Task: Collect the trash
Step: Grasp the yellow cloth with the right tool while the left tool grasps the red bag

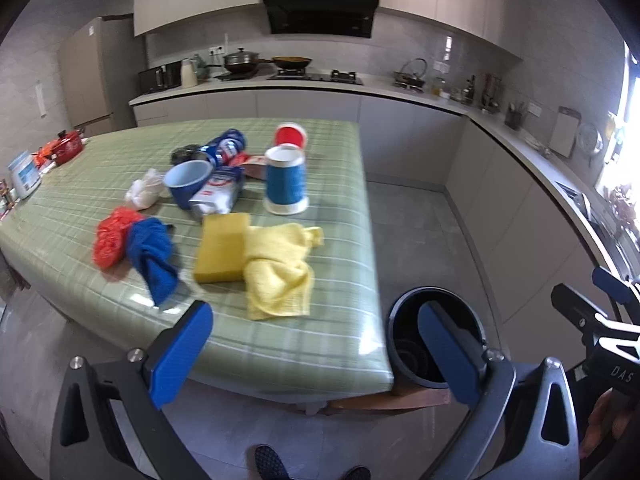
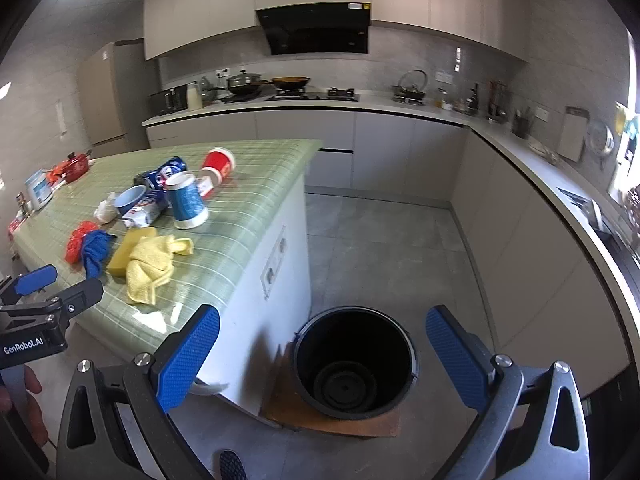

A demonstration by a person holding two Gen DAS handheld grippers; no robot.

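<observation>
From my seat, everything hung off the table (image 1: 280, 344). At its far left edge sat a red pot (image 1: 69, 146). Toward the table's middle lay a red bag (image 1: 110, 236) touching a blue cloth (image 1: 154, 256), with a white wad (image 1: 144, 192) behind them. Next came a blue cup (image 1: 186, 184) on its side against a flattened carton (image 1: 218, 196), and a crushed can (image 1: 228, 148) farther back. A sponge (image 1: 220, 248) touched a yellow cloth (image 1: 276, 268) nearer the table's front edge. A tall blue cup (image 1: 286, 180) stood upright, a red cup (image 1: 291, 135) tipped behind it. My left gripper (image 1: 316, 344) hung spread wide, empty, over the table's front right corner. Right of the table, on the floor, the bin (image 2: 356, 364) gaped open; my right gripper (image 2: 324, 356) was parted above it, holding nothing.
</observation>
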